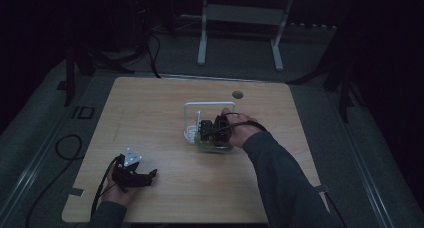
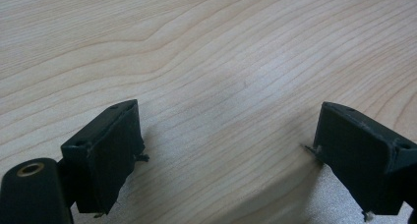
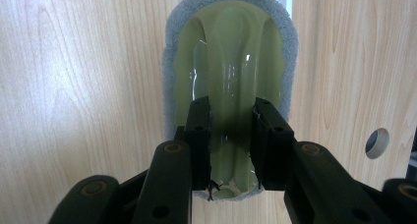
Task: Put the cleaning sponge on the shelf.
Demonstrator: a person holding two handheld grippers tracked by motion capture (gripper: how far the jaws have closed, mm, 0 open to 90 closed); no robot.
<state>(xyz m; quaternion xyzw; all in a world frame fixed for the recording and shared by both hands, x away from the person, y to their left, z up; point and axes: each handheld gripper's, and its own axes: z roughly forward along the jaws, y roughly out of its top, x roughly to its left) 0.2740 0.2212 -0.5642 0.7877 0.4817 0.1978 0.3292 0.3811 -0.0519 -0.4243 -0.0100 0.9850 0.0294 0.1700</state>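
A scrubbing sponge with a yellow-green plastic grip and a grey pad rim [image 3: 231, 67] lies flat on the wooden table [image 1: 150, 118], right of the table's middle in the high view, just in front of a white wire rack [image 1: 202, 107]; the right gripper [image 3: 231, 145] is clamped on the raised ridge of that grip, one black jaw pressed to each side of it; the person's right hand [image 1: 240, 130] and grey sleeve [image 1: 285, 183] reach in from the lower right.

The left gripper [image 1: 132, 173] rests near the table's front left corner, well apart from the sponge, held in the left hand [image 1: 120, 193]; its jaws stand wide apart over bare wood, nothing between them.

The tabletop is pale wood-grain laminate with rounded corners; a round cable hole [image 1: 237, 94] sits near its far edge, just beyond the rack; a black cable [image 1: 65, 148] loops on the grey floor at the left; beyond the table stands a white metal frame [image 1: 240, 18], and the room around it is very dark.
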